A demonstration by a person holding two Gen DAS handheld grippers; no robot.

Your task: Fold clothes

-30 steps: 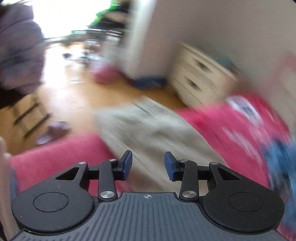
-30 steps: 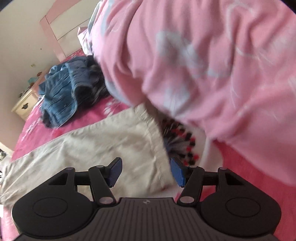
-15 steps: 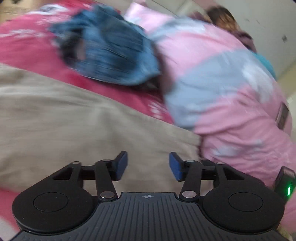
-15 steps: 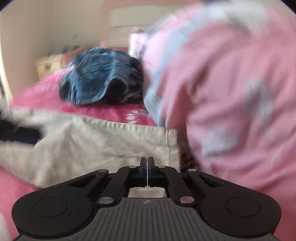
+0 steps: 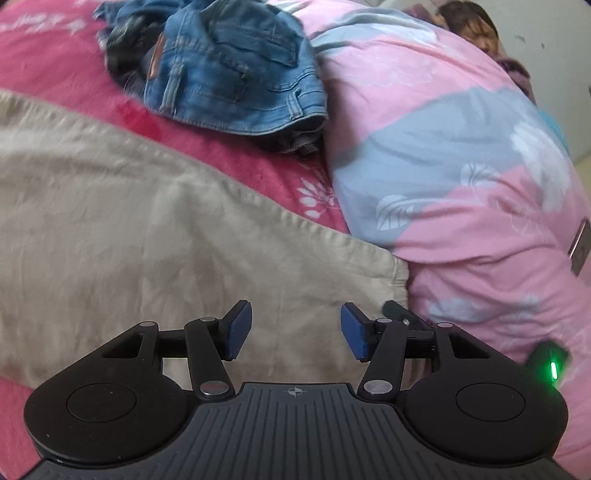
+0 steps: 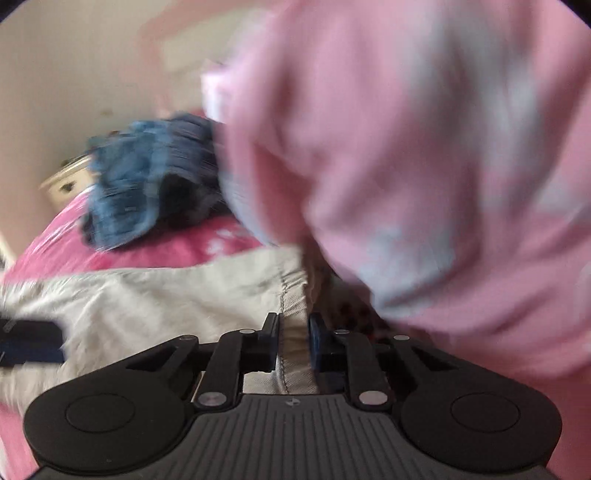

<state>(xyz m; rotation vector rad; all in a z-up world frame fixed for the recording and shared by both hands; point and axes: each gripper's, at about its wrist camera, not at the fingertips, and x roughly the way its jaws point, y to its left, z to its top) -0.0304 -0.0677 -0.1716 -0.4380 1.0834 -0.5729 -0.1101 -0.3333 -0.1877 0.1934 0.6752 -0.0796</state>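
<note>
A beige garment (image 5: 147,240) lies spread flat on the pink bed sheet (image 5: 55,59). My left gripper (image 5: 295,334) hovers open just above the garment's near right corner, with nothing between its blue pads. In the right wrist view the same beige garment (image 6: 166,302) shows its stitched hem running between the pads of my right gripper (image 6: 293,343). Those jaws stand a narrow gap apart and are opening. That view is blurred, so I cannot see the pads pressing the hem. The left gripper's finger (image 6: 29,343) is a dark blur at that view's left edge.
Crumpled blue jeans (image 5: 229,70) lie on the sheet beyond the beige garment. A bulky pink and grey quilt (image 5: 461,166) rises on the right, against the garment's edge. A person's head (image 5: 469,22) shows past the quilt. A cream dresser (image 6: 66,181) stands by the far wall.
The left wrist view swung from the floor and dresser round to the bed, then settled over the beige garment. The right gripper shut completely, then parted a little with the hem now between its pads.
</note>
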